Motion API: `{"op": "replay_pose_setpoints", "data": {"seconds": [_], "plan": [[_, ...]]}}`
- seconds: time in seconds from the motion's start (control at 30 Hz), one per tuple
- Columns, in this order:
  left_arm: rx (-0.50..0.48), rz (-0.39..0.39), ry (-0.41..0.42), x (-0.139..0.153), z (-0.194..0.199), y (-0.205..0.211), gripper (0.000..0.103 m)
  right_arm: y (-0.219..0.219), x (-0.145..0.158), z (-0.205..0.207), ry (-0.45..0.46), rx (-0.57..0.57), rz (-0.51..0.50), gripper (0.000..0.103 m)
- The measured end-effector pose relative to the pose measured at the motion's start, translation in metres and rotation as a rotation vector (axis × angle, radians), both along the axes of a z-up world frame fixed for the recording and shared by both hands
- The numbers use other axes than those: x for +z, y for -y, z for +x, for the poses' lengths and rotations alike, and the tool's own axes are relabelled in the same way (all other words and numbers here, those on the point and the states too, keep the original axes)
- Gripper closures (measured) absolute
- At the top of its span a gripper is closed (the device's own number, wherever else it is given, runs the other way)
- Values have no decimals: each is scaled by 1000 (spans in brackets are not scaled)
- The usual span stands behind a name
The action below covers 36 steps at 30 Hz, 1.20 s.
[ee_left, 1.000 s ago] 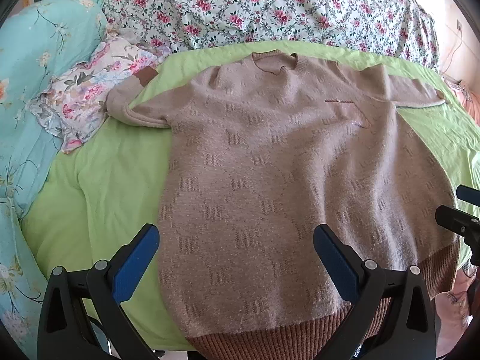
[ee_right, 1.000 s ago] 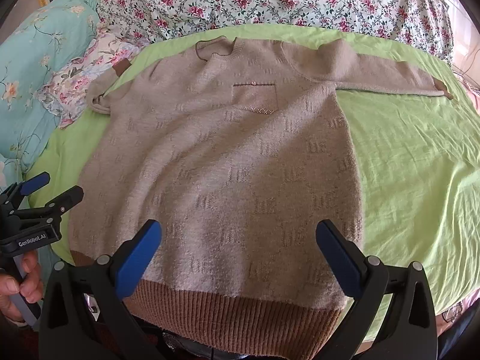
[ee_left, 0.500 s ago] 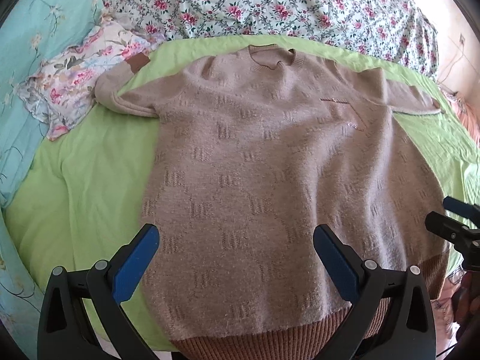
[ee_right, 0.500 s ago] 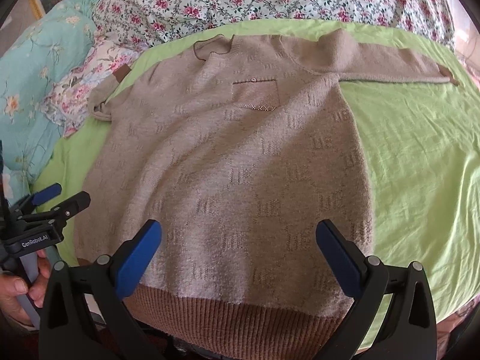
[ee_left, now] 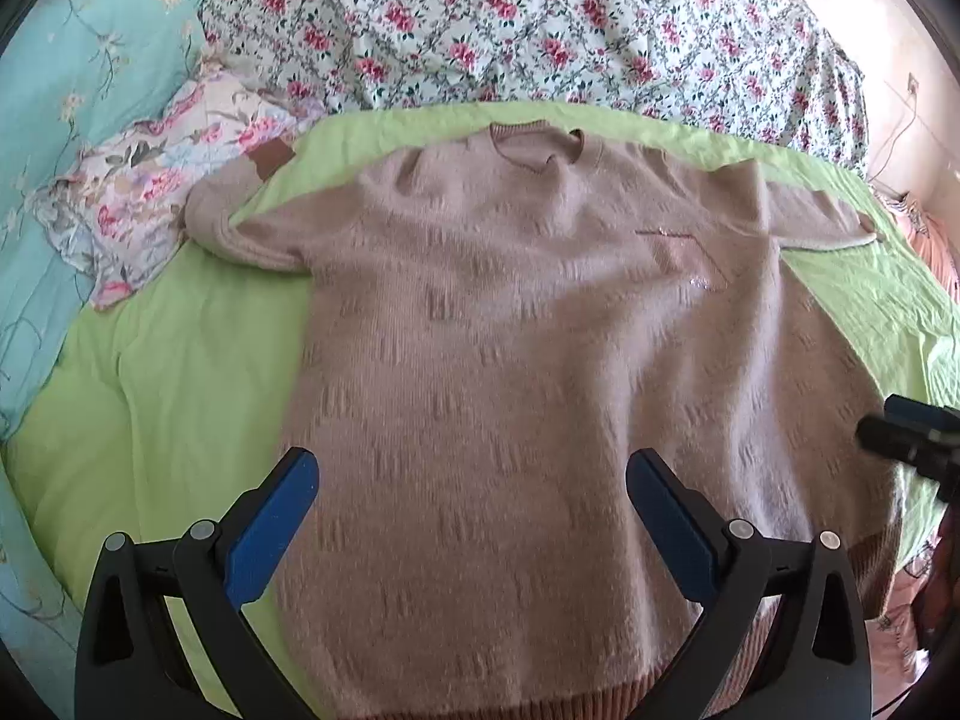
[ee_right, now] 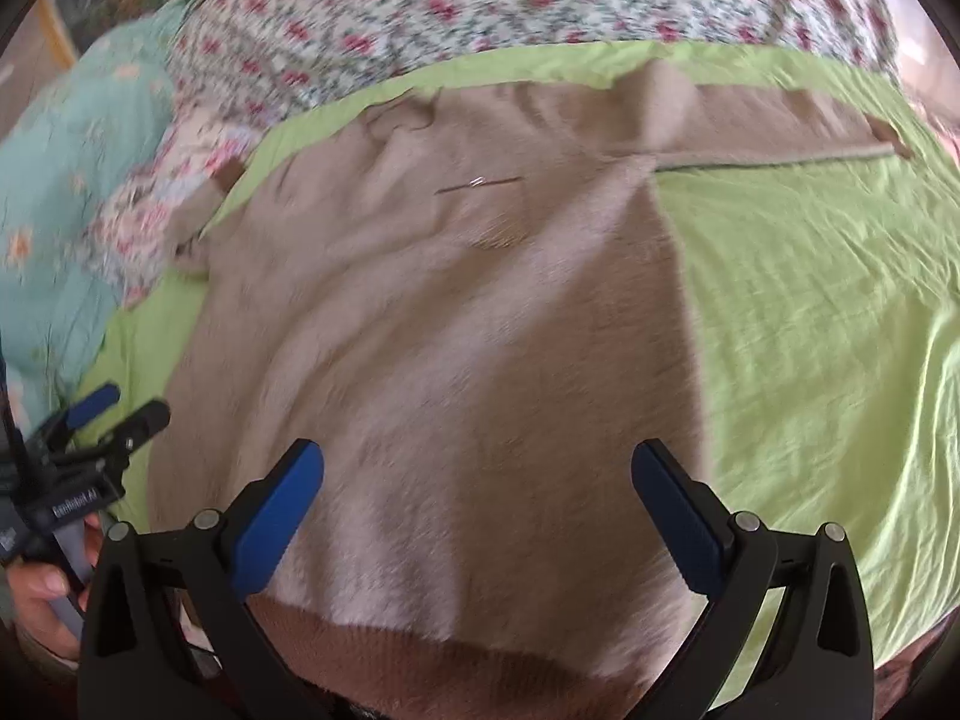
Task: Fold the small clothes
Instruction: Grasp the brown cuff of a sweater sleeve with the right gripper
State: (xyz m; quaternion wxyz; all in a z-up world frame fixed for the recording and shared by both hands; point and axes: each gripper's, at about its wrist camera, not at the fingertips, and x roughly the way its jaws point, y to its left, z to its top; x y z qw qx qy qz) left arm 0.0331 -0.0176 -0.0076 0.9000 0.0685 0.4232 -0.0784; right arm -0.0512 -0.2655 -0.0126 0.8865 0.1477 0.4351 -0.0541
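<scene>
A beige knit sweater (ee_left: 510,372) with a brown ribbed hem lies flat, front up, on a green sheet (ee_left: 150,396); it also shows in the right wrist view (ee_right: 456,360). Its left sleeve (ee_left: 240,222) is bent back with the brown cuff up; its right sleeve (ee_right: 780,126) lies straight out. My left gripper (ee_left: 474,516) is open and empty above the lower body of the sweater. My right gripper (ee_right: 477,516) is open and empty above the hem's right part. Each gripper shows at the edge of the other's view.
A floral quilt (ee_left: 540,30) covers the far end of the bed. Turquoise bedding (ee_left: 72,120) and a crumpled floral cloth (ee_left: 138,204) lie at the left. The green sheet (ee_right: 828,330) stretches to the right of the sweater. The near bed edge runs under the hem.
Both grippers have moved forward and lower over the sweater, so it fills more of each view. The right wrist view is now blurred by motion. Both grippers stay open.
</scene>
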Motion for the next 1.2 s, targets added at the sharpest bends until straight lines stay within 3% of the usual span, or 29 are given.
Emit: {"op": "replay_pose_setpoints", "data": {"seconds": [0.13,0.3,0.33,0.4,0.47,0.6,0.77,0.93,1.0,1.03,1.2], "plan": [[2,28,52,1,14,4,1,52,11,9,30,-100,-17,1],[11,19,4,-3,50,5,1,167,25,18,115,-333,49,2],[17,14,-2,-3,57,6,1,191,23,21,107,-383,75,3],[26,12,-11,-4,70,7,1,233,22,25,119,-450,122,21],[33,15,-2,-4,80,10,1,279,20,33,121,-529,156,28],[15,-38,-22,-5,95,15,1,339,19,53,128,-608,127,29],[29,-53,-112,-27,121,25,1,405,6,90,90,-699,91,37],[32,-63,-151,-43,133,32,1,444,0,103,142,-754,89,49],[28,-57,-159,-47,135,33,1,446,4,108,137,-742,90,87],[27,-51,-161,-50,136,34,1,444,6,113,133,-726,97,92],[29,-65,-165,-53,133,33,1,379,37,133,180,-543,64,95]]}}
